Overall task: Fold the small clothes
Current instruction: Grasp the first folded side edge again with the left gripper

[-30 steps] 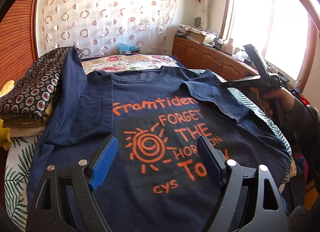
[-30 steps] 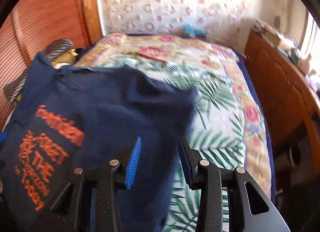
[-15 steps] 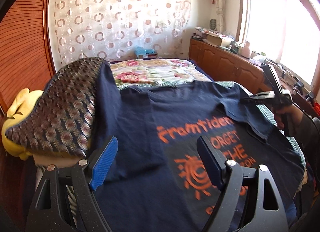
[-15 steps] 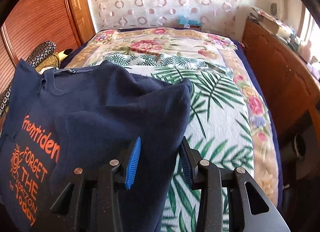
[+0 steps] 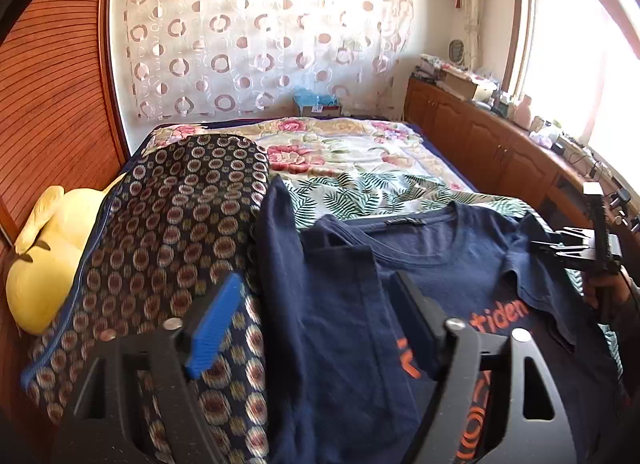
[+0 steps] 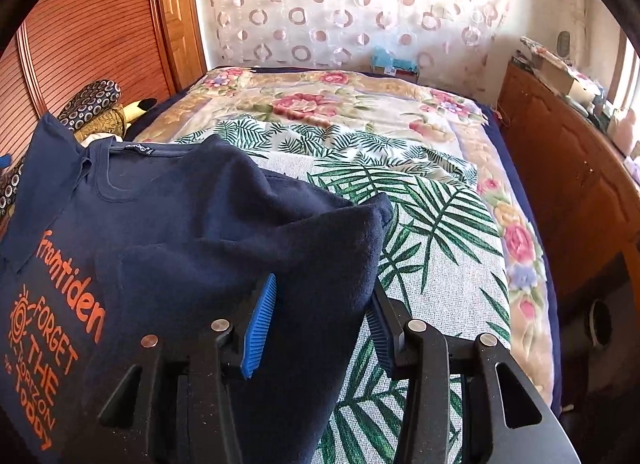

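Left gripper (image 5: 316,324): we see its jaws spread wide over the shirt's folded-in side, with dark cloth between the blue pad (image 5: 214,326) and the black finger; nothing is pinched that we can make out.
Right gripper (image 6: 320,322): we see it parted too, the bunched sleeve lying between its pads; whether either pad presses the cloth, we cannot tell.
T-shirt (image 6: 168,224): navy, orange print facing up, spread on the bed, collar toward the far curtain. In the left wrist view its one side is turned in over the chest, covering part of the orange lettering.
Sleeve (image 6: 312,248): we have it humped up at the shirt's right edge, sitting above the palm-leaf sheet (image 6: 440,240).
Patterned cushion (image 5: 168,232): dark with round motifs, touching the shirt's left edge.
Yellow plush (image 5: 48,256): tucked beside the cushion, against the wooden wall.
Bed (image 5: 352,148): floral blanket beyond the shirt.
Cabinets (image 5: 492,144): wooden, along the window side, cluttered on top.
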Motion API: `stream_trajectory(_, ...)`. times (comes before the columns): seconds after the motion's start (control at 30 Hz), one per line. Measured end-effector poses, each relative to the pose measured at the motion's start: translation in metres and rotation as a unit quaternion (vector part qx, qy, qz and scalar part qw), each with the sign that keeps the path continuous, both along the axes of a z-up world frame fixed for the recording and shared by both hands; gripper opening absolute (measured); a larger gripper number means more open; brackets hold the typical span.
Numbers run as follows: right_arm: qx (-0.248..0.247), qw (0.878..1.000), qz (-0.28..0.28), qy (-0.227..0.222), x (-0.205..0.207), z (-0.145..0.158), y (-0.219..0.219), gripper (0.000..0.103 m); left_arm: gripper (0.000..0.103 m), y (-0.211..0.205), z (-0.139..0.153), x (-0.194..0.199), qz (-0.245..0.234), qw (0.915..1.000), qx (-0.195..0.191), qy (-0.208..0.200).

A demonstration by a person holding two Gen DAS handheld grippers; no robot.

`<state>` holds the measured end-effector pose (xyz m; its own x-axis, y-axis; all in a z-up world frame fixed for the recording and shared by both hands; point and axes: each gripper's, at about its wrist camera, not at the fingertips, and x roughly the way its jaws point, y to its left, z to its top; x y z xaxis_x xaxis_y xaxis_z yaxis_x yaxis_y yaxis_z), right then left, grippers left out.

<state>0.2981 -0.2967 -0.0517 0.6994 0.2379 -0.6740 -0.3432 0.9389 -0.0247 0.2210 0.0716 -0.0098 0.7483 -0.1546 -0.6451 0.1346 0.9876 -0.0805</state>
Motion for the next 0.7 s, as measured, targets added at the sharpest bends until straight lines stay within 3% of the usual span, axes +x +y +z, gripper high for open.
stream_trajectory(0.13,-0.002,1.000,0.002,0.000,-0.003,-0.001,0.000,0.049,0.058,-0.001,0.002,0.021,-0.003,0.9999,0.009,0.009)
stream_trajectory(0.47,-0.002,1.000,0.006,0.002,-0.002,0.003,0.000,0.054,0.044,-0.001,-0.001,0.062,-0.004,0.9989,0.030,0.036)
stream_trajectory(0.6,-0.003,1.000,0.005,0.001,-0.002,0.003,0.000,0.054,0.018,-0.001,0.000,0.065,0.001,0.9984,0.042,0.036)
stream_trajectory(0.7,-0.003,1.000,0.005,0.001,-0.002,0.003,0.000,0.054,0.014,-0.003,0.001,0.063,-0.003,0.9982,0.051,0.031)
